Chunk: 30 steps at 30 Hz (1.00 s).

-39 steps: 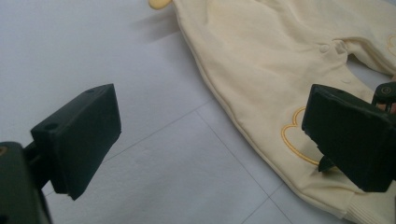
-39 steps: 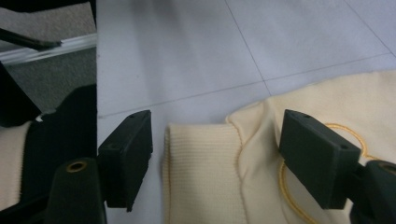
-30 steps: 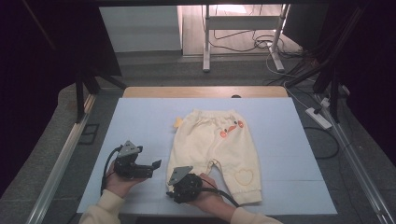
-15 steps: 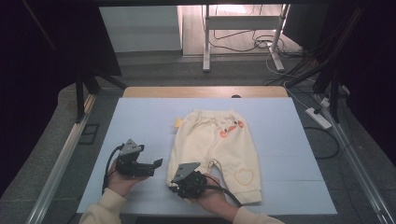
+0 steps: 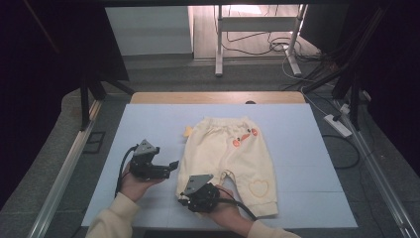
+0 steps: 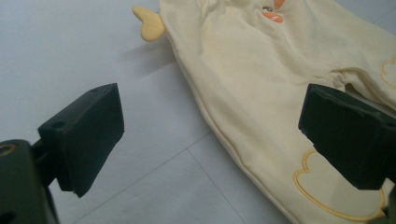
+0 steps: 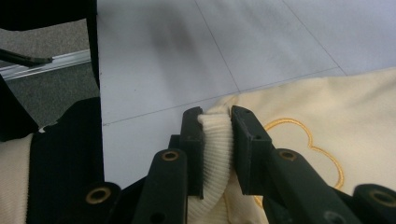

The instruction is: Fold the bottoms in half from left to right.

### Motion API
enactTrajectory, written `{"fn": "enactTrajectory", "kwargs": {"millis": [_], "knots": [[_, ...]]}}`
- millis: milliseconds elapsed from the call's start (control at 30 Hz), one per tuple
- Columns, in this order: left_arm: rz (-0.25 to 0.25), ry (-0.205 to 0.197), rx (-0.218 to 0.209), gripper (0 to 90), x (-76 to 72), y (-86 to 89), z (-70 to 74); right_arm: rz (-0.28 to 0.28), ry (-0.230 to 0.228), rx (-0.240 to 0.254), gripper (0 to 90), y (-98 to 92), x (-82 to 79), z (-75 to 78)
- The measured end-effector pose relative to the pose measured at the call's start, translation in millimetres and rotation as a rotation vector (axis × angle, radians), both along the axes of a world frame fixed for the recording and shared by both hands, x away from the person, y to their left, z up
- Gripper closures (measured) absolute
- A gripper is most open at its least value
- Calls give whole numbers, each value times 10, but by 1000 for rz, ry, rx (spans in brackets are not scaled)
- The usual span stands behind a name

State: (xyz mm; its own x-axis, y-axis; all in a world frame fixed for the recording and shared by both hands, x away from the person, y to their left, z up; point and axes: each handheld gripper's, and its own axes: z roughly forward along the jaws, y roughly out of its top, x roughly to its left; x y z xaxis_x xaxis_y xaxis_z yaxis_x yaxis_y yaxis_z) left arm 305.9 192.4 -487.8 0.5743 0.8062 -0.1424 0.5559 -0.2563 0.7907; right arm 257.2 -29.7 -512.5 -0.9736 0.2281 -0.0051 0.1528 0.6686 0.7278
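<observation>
One ribbed cuff is all the right gripper [image 7: 217, 135] has pinched, its jaws having just closed on the cream trousers [image 5: 228, 156] lying flat on the pale blue table [image 5: 148, 119]; soft knit could slip free. The left gripper [image 6: 210, 135] hovers wide open, empty.

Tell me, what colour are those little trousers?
Pale cream-yellow cotton trousers with orange-yellow embroidery, best seen in the left gripper view.
</observation>
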Motion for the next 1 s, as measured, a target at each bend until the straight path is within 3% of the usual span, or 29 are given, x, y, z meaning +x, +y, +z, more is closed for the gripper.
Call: {"fn": "enactTrajectory", "kwargs": {"millis": [367, 667, 1000], "knots": [[-18, 29, -15, 102, 410, -160, 41, 8, -1, -3, 752, -4, -1, -4], [-16, 56, -6, 104, 661, -253, 12, 9, 4, 5, 752, -8, 0, -13], [-15, 80, 10, 105, 841, -341, -43, 15, -3, 6, 751, -21, 2, -3]]}}
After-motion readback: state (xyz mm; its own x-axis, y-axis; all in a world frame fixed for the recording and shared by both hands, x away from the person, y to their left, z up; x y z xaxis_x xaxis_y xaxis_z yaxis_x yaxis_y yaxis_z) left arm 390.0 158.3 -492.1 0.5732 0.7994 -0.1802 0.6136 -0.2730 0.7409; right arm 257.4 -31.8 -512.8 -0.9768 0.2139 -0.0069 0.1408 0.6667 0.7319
